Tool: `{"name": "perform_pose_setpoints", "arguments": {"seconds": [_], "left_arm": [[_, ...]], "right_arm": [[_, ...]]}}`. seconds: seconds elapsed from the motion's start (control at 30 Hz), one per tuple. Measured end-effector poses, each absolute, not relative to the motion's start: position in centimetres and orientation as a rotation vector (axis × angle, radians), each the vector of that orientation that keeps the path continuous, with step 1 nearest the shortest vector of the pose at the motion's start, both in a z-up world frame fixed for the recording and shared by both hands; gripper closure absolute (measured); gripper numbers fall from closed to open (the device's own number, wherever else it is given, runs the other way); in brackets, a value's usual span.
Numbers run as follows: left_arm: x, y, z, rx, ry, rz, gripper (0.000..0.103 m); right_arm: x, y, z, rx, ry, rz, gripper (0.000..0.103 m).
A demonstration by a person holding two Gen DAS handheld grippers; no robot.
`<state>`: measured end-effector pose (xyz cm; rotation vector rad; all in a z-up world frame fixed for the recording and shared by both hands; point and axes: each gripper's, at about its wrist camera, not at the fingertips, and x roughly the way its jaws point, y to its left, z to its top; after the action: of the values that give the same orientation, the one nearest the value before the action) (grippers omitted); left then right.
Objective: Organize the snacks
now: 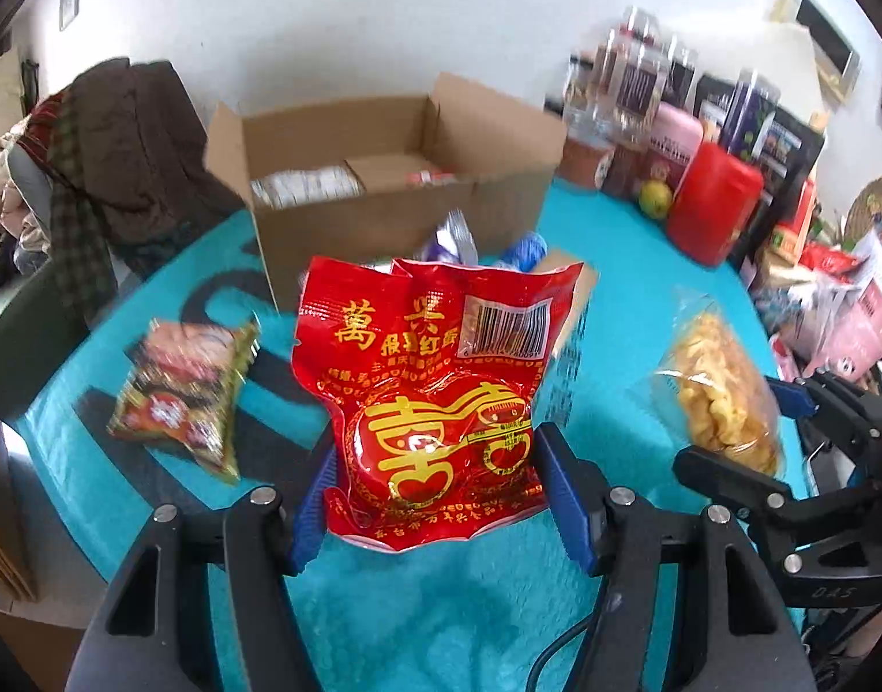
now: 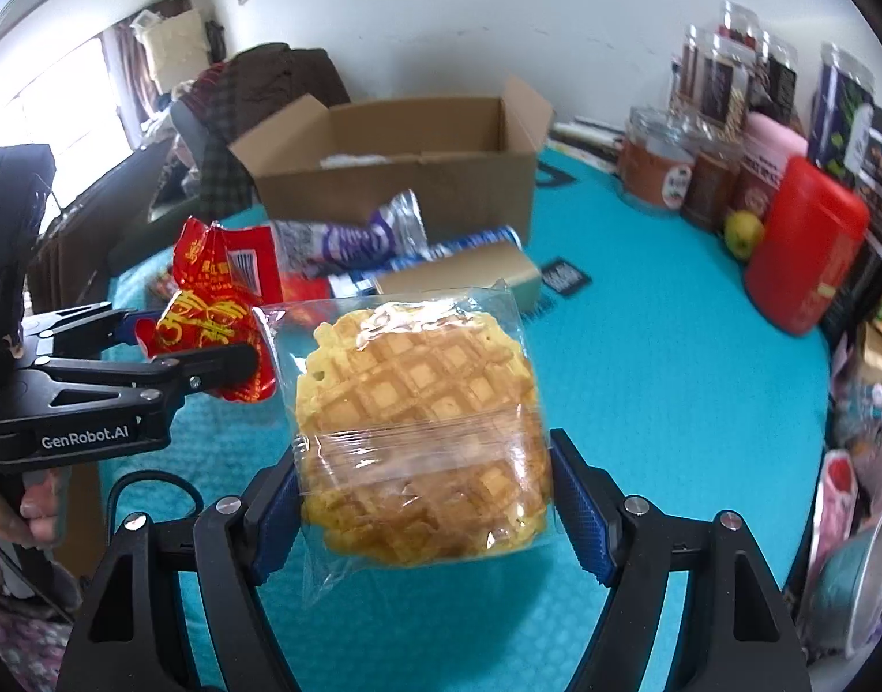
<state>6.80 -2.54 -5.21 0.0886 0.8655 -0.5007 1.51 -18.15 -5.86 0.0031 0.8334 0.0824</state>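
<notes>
Left wrist, cardboard box (image 1: 377, 213) holding white packets (image 1: 305, 184)

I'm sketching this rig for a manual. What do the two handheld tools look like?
Both tools are alike. The left tool and the right tool each have black angular frames with silver pivot bolts and blue ribbed pads. White "GenRobot.AI" lettering marks the left one's side, and a black cable loops beneath it.

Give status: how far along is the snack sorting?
Done: a few packets already lie in the cardboard box. In hand: left tool shut on the red packet, right tool shut on the bagged waffle. Left: the green-edged packet and purple wrappers on the table.
</notes>
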Motion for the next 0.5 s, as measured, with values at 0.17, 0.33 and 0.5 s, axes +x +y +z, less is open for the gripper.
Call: {"name": "perform_pose_setpoints", "arguments": {"seconds": [0.17, 0.33, 0.5], "left_arm": [[7.6, -2.1, -2.7, 0.073, 0.795, -0.506, 0.039], [8.9, -1.5, -0.6, 0.047, 0.735, -0.507, 0.039], [10.4, -1.2, 1.2, 0.032, 0.68, -0.503, 0.039]], "right_arm": [[2.6, -17.3, -3.6, -0.002, 0.788, 0.112, 0.026], [4.5, -16.6, -1.2, -0.01, 0.745, 0.139, 0.026], [6.6, -16.4, 1.2, -0.018, 0.699, 0.155, 0.026]]}}
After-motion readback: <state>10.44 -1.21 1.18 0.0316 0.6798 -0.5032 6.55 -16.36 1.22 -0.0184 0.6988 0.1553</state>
